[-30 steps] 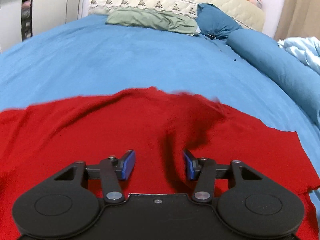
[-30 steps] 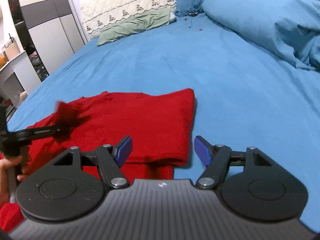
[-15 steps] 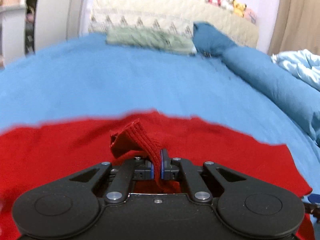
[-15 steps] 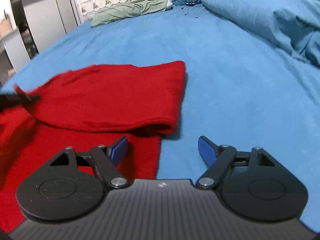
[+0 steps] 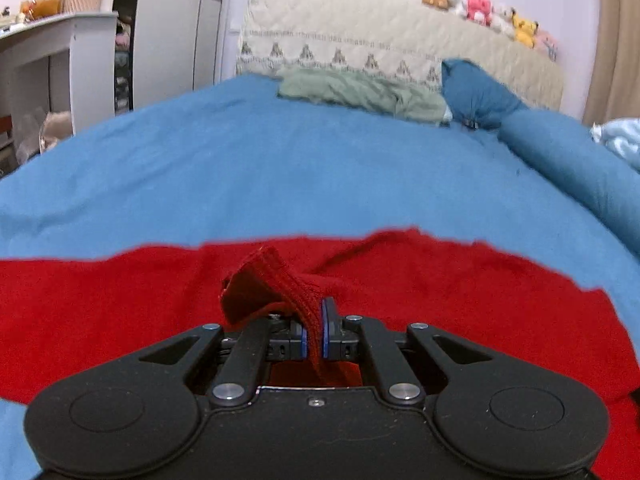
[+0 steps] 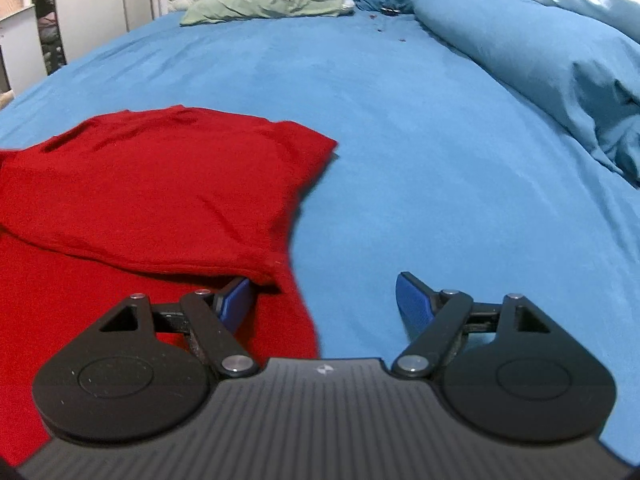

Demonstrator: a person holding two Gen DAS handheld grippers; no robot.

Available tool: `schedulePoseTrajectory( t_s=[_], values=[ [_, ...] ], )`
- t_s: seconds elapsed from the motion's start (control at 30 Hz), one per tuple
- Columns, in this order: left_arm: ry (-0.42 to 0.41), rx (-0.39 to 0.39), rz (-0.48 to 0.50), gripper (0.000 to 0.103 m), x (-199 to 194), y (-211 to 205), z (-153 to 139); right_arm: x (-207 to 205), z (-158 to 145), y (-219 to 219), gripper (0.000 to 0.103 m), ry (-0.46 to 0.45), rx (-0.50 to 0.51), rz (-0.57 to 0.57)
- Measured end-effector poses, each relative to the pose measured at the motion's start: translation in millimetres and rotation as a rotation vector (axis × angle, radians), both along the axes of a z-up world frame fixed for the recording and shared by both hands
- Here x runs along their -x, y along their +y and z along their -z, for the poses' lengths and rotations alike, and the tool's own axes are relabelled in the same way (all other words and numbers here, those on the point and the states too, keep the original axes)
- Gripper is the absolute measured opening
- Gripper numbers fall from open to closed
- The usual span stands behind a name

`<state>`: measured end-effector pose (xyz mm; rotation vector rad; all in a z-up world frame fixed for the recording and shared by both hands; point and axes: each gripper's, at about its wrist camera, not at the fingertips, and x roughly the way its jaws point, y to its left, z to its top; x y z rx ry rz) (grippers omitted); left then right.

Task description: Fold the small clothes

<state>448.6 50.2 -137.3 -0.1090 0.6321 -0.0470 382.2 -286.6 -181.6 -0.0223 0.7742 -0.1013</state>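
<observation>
A red knit garment [image 5: 460, 304] lies spread on the blue bed sheet [image 5: 280, 168]. My left gripper [image 5: 315, 328] pinches a ribbed edge [image 5: 272, 276] of it, lifted into a small peak; the cloth sits between the pads while the jaws open slightly. In the right wrist view the red garment [image 6: 160, 184] shows an upper layer folded over a lower one. My right gripper [image 6: 322, 292] stands wide open low over the garment's right edge. Its left finger [image 6: 236, 300] is at the folded layer's hem, its right finger [image 6: 412, 300] over bare sheet.
A green pillow [image 5: 360, 92] and a dark blue pillow [image 5: 476, 92] lie by the quilted headboard [image 5: 400, 44], which carries plush toys [image 5: 480, 4]. A bunched blue duvet [image 6: 560, 60] fills the right side. A white desk [image 5: 52, 52] stands left of the bed.
My left gripper went from open over the cloth to shut on its ribbed edge and lifted it. My right gripper sank toward the garment's right edge, jaws a little wider.
</observation>
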Motion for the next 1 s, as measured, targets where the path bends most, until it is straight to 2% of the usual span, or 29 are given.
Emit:
schedulePoseTrajectory(
  t_s=[0.03, 0.07, 0.1, 0.2, 0.27, 0.37, 0.47, 0.53, 0.63, 0.67, 0.7, 0.73, 0.77, 0.83, 0.93, 0.97, 1.0],
  values=[
    [0.022, -0.012, -0.002, 0.013, 2, 2, 4, 2, 0, -3, 0.093, 0.004, -0.002, 0.003],
    [0.036, -0.020, -0.004, 0.019, 4, 4, 7, 4, 0, -5, 0.093, 0.008, -0.002, 0.000],
    [0.054, -0.028, -0.012, 0.032, 7, 9, 9, 6, -1, -6, 0.093, 0.012, 0.002, -0.005],
    [0.090, -0.059, -0.052, 0.048, 25, 26, 11, 13, -8, -5, 0.093, 0.019, 0.024, -0.025],
    [0.107, -0.058, -0.048, 0.049, 36, 35, 8, 18, -18, -1, 0.093, 0.000, 0.031, -0.050],
    [0.085, -0.034, -0.039, 0.053, 42, 45, -4, 21, -31, 10, 0.093, -0.039, 0.004, -0.107],
    [0.052, -0.014, -0.048, 0.060, 29, 47, -16, 9, -36, 27, 0.093, -0.059, -0.017, -0.143],
    [0.042, -0.013, -0.049, 0.060, 13, 45, -18, -2, -35, 35, 0.093, -0.072, -0.040, -0.144],
    [0.053, -0.008, -0.026, 0.059, -12, 41, -10, -17, -32, 42, 0.093, -0.085, -0.080, -0.150],
    [0.067, -0.015, -0.020, 0.053, -19, 39, -4, -22, -30, 44, 0.093, -0.084, -0.090, -0.161],
    [0.073, -0.017, -0.010, 0.036, -22, 37, 1, -26, -29, 46, 0.093, -0.084, -0.090, -0.171],
    [0.080, -0.022, 0.000, 0.026, -25, 35, 5, -28, -27, 47, 0.093, -0.086, -0.086, -0.184],
    [0.086, -0.048, -0.005, 0.011, -27, 33, 9, -33, -27, 51, 0.093, -0.089, -0.079, -0.199],
    [0.041, -0.077, -0.011, 0.008, -23, 31, 9, -36, -25, 55, 0.093, -0.096, -0.068, -0.217],
    [-0.127, -0.126, -0.021, 0.007, 0, 23, -4, -36, -24, 58, 0.093, -0.125, -0.072, -0.236],
    [-0.170, -0.170, -0.036, 0.009, 5, 17, -8, -35, -24, 58, 0.093, -0.134, -0.086, -0.241],
    [-0.172, -0.236, -0.066, 0.011, 7, 11, -9, -34, -23, 57, 0.093, -0.134, -0.102, -0.245]
  ],
)
